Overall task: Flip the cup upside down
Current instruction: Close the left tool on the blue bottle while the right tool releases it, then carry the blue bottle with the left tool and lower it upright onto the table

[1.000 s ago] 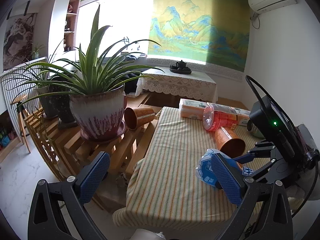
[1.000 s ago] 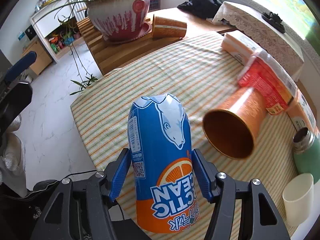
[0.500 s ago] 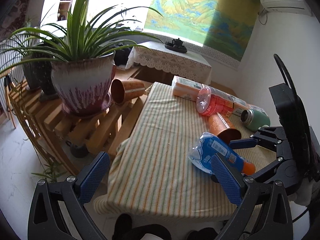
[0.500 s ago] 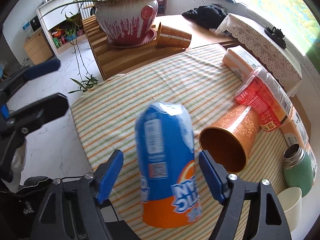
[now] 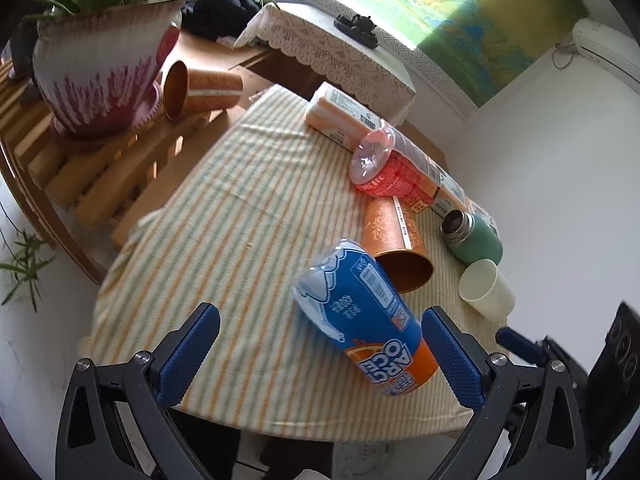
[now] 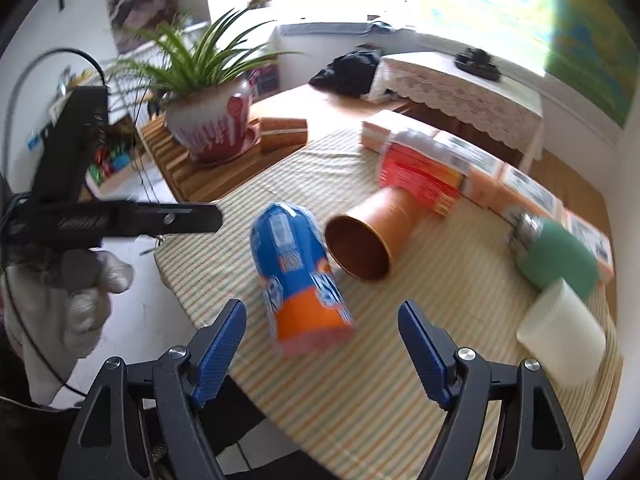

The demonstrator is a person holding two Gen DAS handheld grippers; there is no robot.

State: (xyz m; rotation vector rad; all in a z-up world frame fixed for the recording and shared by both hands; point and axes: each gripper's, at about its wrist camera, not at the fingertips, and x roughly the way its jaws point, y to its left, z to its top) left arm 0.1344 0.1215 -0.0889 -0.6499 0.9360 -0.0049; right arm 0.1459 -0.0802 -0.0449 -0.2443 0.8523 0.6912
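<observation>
A blue and orange printed cup (image 5: 366,318) stands upside down on the striped tablecloth (image 5: 240,216), orange rim down, near the front edge. It also shows in the right wrist view (image 6: 298,280), blurred. My left gripper (image 5: 320,356) is open and empty, above the front edge with the cup between its pads and nearer the right one. My right gripper (image 6: 322,344) is open and empty, pulled back just short of the cup. A copper cup (image 5: 394,248) lies on its side right behind the blue cup.
A cream cup (image 5: 486,288), a green flask (image 5: 474,236), a red packet (image 5: 390,172) and long boxes (image 5: 340,118) lie at the table's right and back. A potted plant (image 5: 96,76) and another copper cup (image 5: 200,88) sit on the wooden bench at left.
My right gripper opened, let go of the blue cup and drew back, leaving it standing upside down. My left gripper moved in over the table's front edge.
</observation>
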